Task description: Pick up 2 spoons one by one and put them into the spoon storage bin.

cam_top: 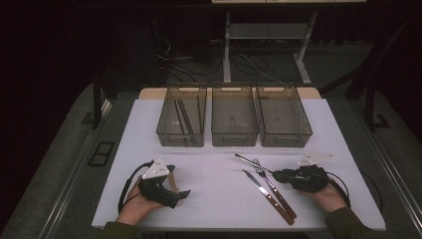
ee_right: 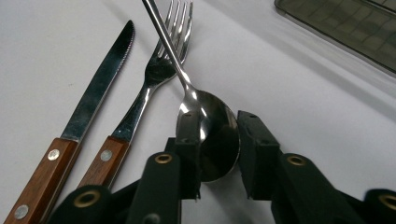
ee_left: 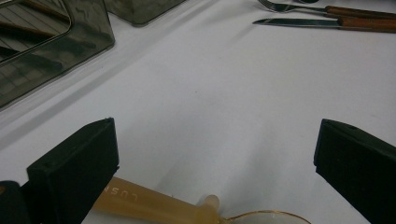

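Right gripper clamped on the bowl of a steel spoon, handle crossing the fork tines, knife just beside on the white table, left gripper resting with jaws wide apart over an amber spoon, three grey bins beyond.

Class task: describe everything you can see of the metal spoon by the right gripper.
The spoon is shiny, polished metal, all one piece: an oval bowl and a slim straight handle. Its bowl sits between the black jaws of the right gripper, which flank both edges of it. The handle runs away from the gripper and crosses over the tines of the wooden-handled fork. In the high view it lies on the white table, in front of the bins.
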Demonstrator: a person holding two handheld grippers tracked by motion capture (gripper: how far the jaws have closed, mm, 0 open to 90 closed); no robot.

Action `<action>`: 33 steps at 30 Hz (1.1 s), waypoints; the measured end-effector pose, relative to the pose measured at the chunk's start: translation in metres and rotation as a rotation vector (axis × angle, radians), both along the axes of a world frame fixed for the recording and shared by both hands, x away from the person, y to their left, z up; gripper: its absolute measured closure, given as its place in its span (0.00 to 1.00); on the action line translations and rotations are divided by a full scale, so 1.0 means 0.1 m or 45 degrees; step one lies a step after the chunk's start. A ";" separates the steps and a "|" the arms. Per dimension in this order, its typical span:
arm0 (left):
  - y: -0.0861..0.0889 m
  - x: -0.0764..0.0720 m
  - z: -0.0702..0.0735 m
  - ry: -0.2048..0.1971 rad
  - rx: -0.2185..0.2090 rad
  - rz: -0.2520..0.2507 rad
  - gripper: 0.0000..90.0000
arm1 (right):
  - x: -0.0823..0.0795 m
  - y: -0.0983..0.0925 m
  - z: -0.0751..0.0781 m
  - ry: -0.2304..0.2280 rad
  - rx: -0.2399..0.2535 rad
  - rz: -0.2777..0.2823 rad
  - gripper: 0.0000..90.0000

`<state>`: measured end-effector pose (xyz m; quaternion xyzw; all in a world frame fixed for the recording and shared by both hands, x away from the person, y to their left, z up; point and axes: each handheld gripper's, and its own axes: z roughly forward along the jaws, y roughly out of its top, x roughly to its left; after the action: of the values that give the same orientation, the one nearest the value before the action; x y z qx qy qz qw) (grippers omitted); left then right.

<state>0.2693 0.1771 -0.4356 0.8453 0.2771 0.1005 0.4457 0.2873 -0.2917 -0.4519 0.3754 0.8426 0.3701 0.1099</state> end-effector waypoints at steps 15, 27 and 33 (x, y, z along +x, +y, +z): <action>0.00 0.00 0.00 -0.001 -0.001 -0.001 0.00 | -0.04 -0.04 0.07 -0.022 0.096 0.047 0.99; 0.00 0.00 0.00 0.000 -0.002 0.000 0.00 | -0.04 -0.01 0.19 -0.086 0.131 0.030 0.99; 0.00 0.00 0.00 0.000 -0.002 0.000 0.00 | -0.01 -0.01 0.34 -0.169 0.137 -0.034 0.99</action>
<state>0.2697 0.1768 -0.4355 0.8450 0.2771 0.1000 0.4464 0.2861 -0.2931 -0.4183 0.3664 0.8073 0.4376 0.1502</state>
